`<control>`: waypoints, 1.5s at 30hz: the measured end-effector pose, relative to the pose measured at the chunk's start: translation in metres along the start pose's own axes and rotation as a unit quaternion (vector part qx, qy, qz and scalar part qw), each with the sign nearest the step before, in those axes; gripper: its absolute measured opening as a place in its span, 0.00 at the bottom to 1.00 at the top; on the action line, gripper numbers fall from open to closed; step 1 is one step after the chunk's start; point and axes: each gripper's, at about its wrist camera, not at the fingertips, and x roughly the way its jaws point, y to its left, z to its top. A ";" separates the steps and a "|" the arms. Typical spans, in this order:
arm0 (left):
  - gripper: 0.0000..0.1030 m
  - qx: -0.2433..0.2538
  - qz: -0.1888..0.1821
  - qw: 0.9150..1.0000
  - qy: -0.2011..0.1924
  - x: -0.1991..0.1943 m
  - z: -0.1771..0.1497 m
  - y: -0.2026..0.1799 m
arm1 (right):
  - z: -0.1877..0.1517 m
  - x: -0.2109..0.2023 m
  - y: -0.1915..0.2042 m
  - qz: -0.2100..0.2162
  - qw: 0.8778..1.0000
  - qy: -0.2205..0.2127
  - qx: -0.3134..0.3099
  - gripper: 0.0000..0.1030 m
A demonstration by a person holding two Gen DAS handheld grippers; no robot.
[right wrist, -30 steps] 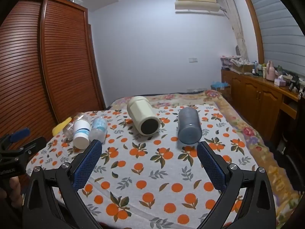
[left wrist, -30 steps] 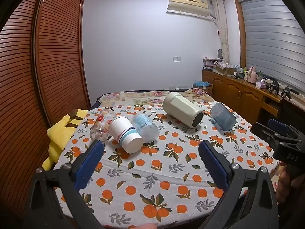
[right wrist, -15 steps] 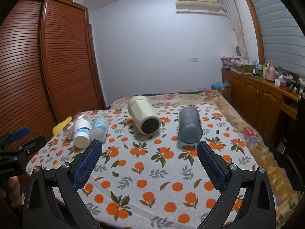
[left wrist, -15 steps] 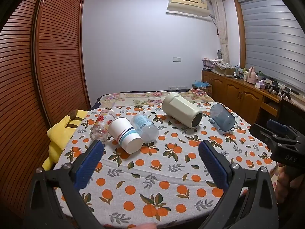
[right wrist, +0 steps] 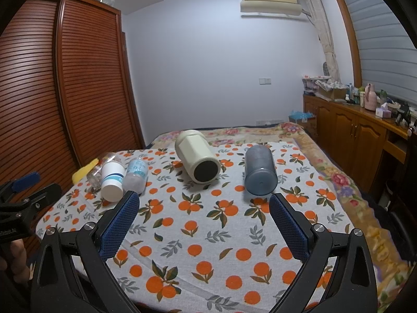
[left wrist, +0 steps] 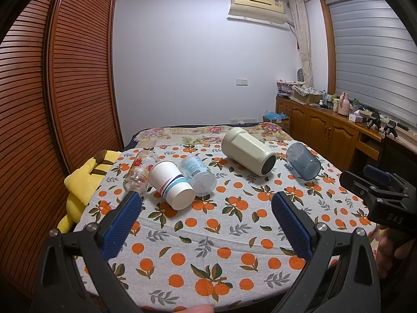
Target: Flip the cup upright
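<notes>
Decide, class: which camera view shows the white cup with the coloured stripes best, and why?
The left wrist view. There the white striped cup lies on its side, large and near, its stripes and whole side showing. In the right wrist view it is smaller and off to the left, seen mostly end-on, between two clear containers.

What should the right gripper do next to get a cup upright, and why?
Probably ease the right gripper forward toward the blue cup: it lies on its side just ahead, jaws open and empty, nothing between them.

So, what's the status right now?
Left gripper and right gripper open, empty. All five cups lie sideways; blue cup nearest the right gripper. Nothing in the way.
</notes>
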 end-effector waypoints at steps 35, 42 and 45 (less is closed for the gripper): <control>0.98 0.000 -0.002 1.000 -0.003 0.001 -0.005 0.001 | 0.000 0.002 0.000 0.000 1.000 0.003 0.000 0.98; 0.98 0.000 -0.003 1.000 -0.002 -0.003 0.002 0.000 | -0.001 0.002 0.001 0.000 1.000 0.003 0.000 0.98; 0.98 0.001 -0.004 1.000 0.000 -0.003 0.004 -0.001 | -0.002 0.002 0.001 0.000 1.000 0.004 0.000 0.98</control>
